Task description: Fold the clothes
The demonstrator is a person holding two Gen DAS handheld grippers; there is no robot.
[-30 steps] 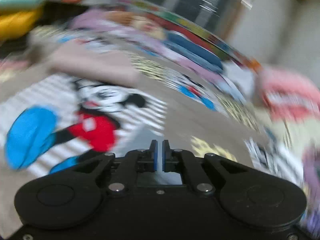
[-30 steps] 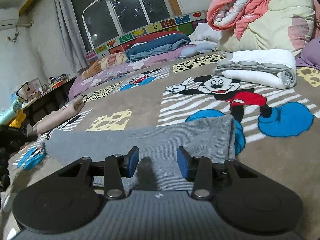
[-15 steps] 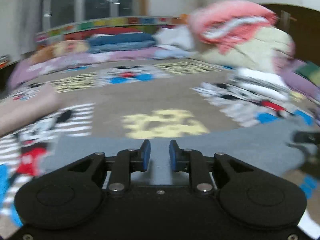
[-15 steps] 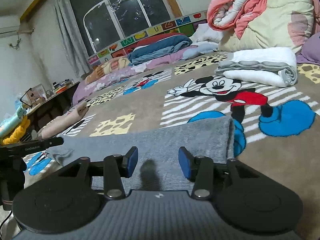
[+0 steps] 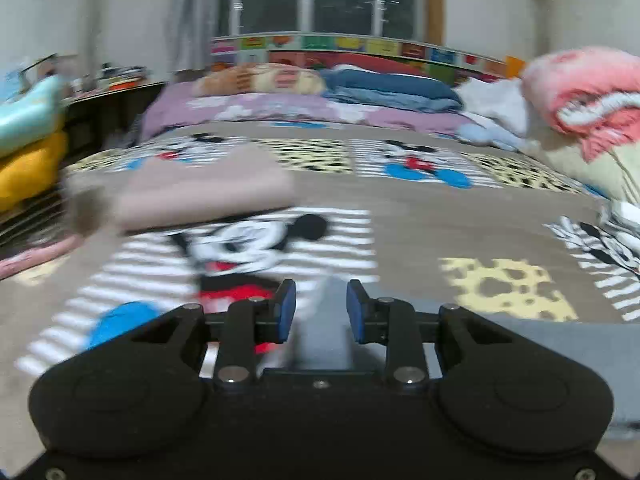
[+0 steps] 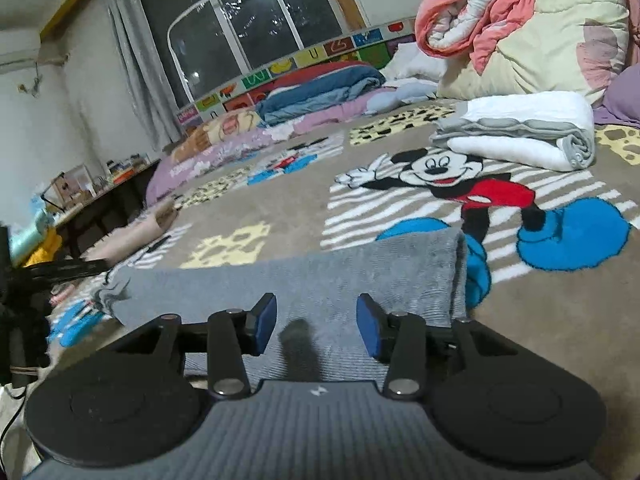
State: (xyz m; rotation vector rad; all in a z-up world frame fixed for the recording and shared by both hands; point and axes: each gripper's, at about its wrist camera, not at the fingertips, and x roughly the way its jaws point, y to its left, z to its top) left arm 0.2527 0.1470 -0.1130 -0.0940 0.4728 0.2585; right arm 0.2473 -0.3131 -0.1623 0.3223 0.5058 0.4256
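Across the near part of the Mickey Mouse blanket (image 6: 280, 208) on the bed lies the grey garment (image 6: 320, 280), spread flat in a long band from left to right, its right end folded beside the blue cartoon shoe. Right gripper (image 6: 316, 322) hangs just above the garment's near edge with its blue pads (image 6: 266, 320) wide apart and nothing between them. Left gripper (image 5: 320, 310) sits over the garment's (image 5: 560, 340) left end; its jaws are parted, and a blurred grey peak of cloth stands up in the gap, though whether the pads touch it I cannot tell. Beyond the left gripper lies a folded pink garment (image 5: 204, 192). Farther right rests a folded white and grey quilt (image 6: 520, 132), with a heap of pink and cream bedding (image 6: 520, 20) behind it.
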